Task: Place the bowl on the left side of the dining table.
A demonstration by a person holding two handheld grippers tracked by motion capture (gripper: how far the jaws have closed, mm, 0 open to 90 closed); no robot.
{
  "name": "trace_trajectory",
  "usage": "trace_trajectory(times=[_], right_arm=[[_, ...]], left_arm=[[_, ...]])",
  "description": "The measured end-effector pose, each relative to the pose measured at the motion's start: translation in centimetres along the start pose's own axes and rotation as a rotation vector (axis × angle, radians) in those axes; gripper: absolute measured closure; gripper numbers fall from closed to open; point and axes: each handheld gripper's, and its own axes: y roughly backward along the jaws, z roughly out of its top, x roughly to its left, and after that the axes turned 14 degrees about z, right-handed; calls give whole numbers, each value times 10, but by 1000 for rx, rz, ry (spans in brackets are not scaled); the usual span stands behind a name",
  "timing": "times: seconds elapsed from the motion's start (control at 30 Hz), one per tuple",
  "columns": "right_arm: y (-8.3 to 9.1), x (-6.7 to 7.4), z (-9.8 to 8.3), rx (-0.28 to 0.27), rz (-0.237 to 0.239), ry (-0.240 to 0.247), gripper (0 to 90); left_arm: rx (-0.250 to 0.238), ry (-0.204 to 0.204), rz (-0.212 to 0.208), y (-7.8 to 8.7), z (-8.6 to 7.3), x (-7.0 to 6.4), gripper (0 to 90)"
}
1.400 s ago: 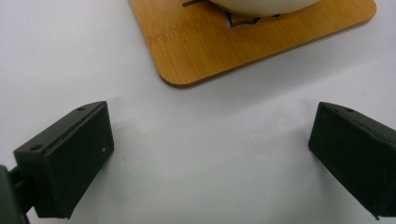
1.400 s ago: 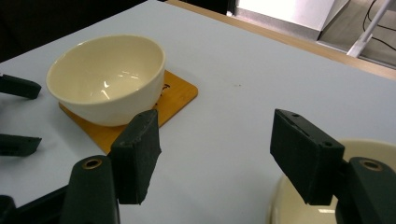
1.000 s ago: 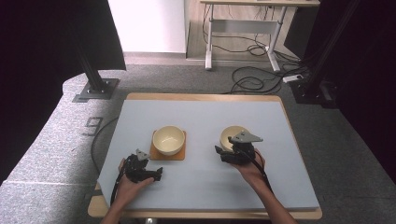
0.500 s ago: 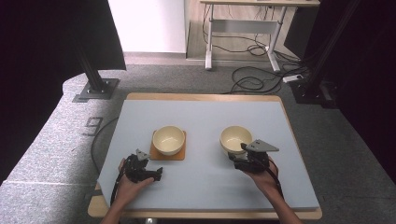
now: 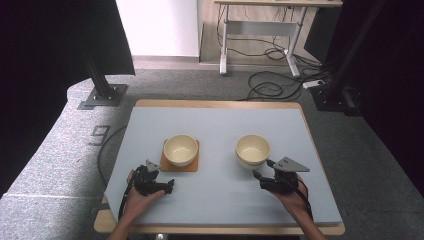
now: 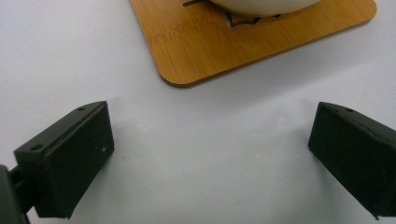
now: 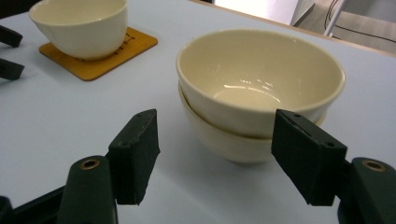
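Note:
Two cream bowls stand nested in a stack [image 5: 253, 150] [image 7: 259, 88] on the right half of the grey table mat [image 5: 220, 125]. A third cream bowl [image 5: 180, 148] [image 7: 81, 25] sits on a wooden coaster [image 5: 180, 164] [image 6: 243, 42] at centre left. My right gripper [image 5: 259, 178] [image 7: 215, 140] is open and empty, just short of the stack, jaws aimed at it. My left gripper [image 5: 169, 187] [image 6: 210, 126] rests low over the mat, open and empty, a little in front of the coaster's near corner.
The mat covers a wooden table whose edge [image 5: 215, 104] shows along the far side. Bare mat lies between the two bowl spots and along the front. A desk frame and cables [image 5: 270, 85] stand on the floor beyond the table.
My right gripper has drawn back from the bowl stack, toward the table's front right, with its jaws at the same width. The left gripper has stayed where it was.

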Motion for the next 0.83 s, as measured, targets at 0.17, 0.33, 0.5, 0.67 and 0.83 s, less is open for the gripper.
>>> trace_trajectory(times=[0.17,0.33,0.5,0.67,0.83], right_arm=[[3,-4,-9,16,-9,-8,313],[3,-12,-22,46,-25,-25,308],[1,-15,-31,70,-34,-40,305],[1,-16,-32,72,-42,-44,295],[0,-16,-33,78,-45,-43,284]], left_arm=[[0,0,0,0,0,0,2],[0,-2,0,0,0,0,2],[0,-1,0,0,0,0,2],[0,-1,1,0,0,0,2],[0,-1,0,0,0,0,2]])
